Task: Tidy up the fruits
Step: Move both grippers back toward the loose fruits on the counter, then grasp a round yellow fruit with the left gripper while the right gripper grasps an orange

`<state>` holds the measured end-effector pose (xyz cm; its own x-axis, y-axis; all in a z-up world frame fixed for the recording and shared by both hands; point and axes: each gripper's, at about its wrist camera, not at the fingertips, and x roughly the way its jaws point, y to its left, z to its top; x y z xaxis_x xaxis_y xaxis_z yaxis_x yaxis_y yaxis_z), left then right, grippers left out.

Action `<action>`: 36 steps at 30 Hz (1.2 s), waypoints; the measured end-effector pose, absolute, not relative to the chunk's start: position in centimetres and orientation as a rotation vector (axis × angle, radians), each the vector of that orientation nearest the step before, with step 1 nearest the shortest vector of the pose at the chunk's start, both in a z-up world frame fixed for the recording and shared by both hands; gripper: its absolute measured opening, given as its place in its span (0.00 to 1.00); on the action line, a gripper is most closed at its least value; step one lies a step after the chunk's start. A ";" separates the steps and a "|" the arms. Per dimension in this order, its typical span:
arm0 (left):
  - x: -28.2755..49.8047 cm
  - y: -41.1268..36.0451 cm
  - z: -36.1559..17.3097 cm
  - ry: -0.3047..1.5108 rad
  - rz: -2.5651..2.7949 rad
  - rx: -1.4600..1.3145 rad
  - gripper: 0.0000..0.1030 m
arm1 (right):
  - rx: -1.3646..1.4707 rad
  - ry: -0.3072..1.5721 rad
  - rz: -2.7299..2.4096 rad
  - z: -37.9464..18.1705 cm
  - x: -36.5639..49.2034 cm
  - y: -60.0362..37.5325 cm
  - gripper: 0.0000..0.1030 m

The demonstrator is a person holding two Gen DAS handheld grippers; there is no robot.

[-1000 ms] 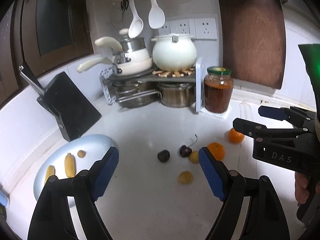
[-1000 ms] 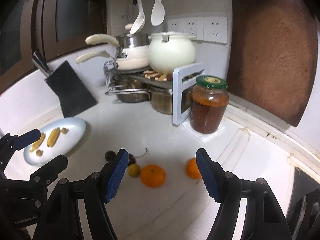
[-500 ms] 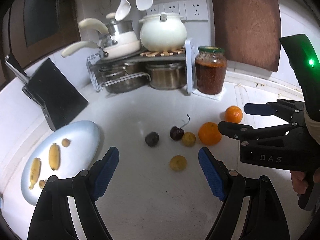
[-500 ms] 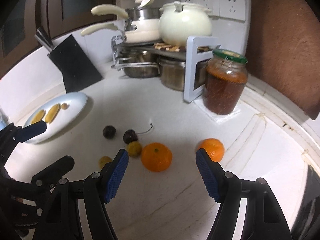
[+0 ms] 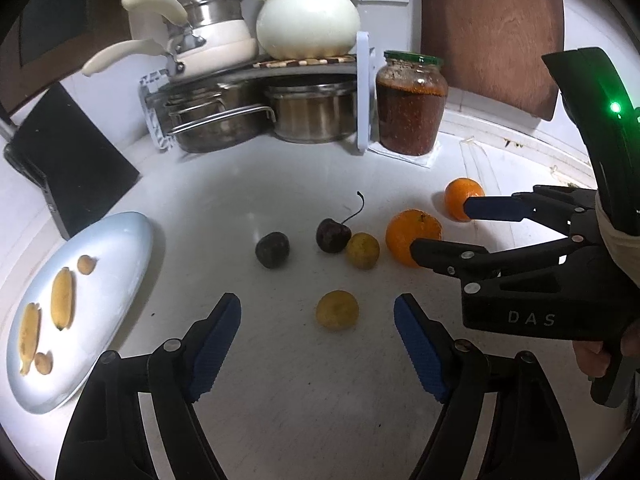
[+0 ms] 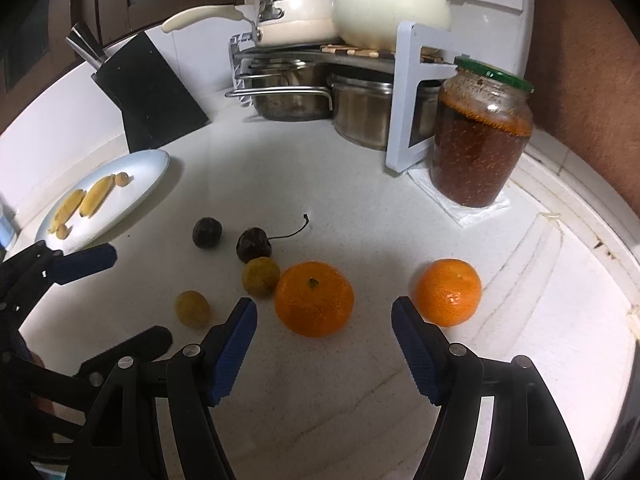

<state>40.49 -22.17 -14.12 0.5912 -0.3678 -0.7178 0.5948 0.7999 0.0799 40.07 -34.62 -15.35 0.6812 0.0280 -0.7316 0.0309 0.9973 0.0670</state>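
a white speckled kitchen counter [image 5: 304, 408] carries a pale blue oval plate [image 5: 116, 248] at the left, holding two small yellow bananas [image 5: 62, 298], lengthwise along it, and little round fruits. loose mid-counter: two oranges [image 6: 314, 298], two dark cherries [image 5: 332, 235], one stem pointing away, two yellowish fruits [image 5: 337, 311]. the left gripper [image 5: 316, 344], jaws closing, touches nothing; the right gripper [image 6: 324, 344] stands spread, empty, the bigger orange just ahead.

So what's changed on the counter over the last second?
Both grippers have come down toward the fruit: the left gripper now frames the yellow fruit, its jaws closing slightly, and the right gripper frames the big orange. Nothing was gripped or released. The fruit, the plate and the jar stayed put.
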 end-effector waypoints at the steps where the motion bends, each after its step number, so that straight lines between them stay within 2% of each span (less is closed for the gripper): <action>1: 40.6 -22.3 -14.3 0.755 -0.579 0.330 0.74 | 0.076 0.824 0.000 -15.5 40.2 -34.6 0.68; 6: 41.3 -22.8 -15.0 0.781 -0.612 0.331 0.69 | 0.071 0.841 0.017 -16.1 40.7 -34.6 0.68; 17: 42.4 -23.5 -15.9 0.815 -0.635 0.332 0.52 | 0.080 0.856 0.035 -16.9 41.5 -34.6 0.66; 23: 42.7 -23.7 -16.4 0.839 -0.639 0.326 0.42 | 0.091 0.875 0.042 -17.5 42.0 -34.9 0.58; 26: 42.7 -23.8 -16.6 0.852 -0.650 0.320 0.34 | 0.104 0.875 0.058 -17.7 42.0 -34.9 0.50; 29: 42.8 -23.8 -16.8 0.864 -0.652 0.312 0.28 | 0.091 0.871 0.056 -17.7 41.9 -34.6 0.49; 36: 42.9 -23.4 -16.7 0.866 -0.645 0.275 0.27 | 0.108 0.870 0.039 -17.6 41.7 -34.7 0.48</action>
<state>42.86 -23.43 -16.66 0.4752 -0.4122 -0.7773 0.6270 0.7785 -0.0296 41.66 -34.67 -17.57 0.6442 0.0783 -0.7609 0.0100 0.9938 0.1107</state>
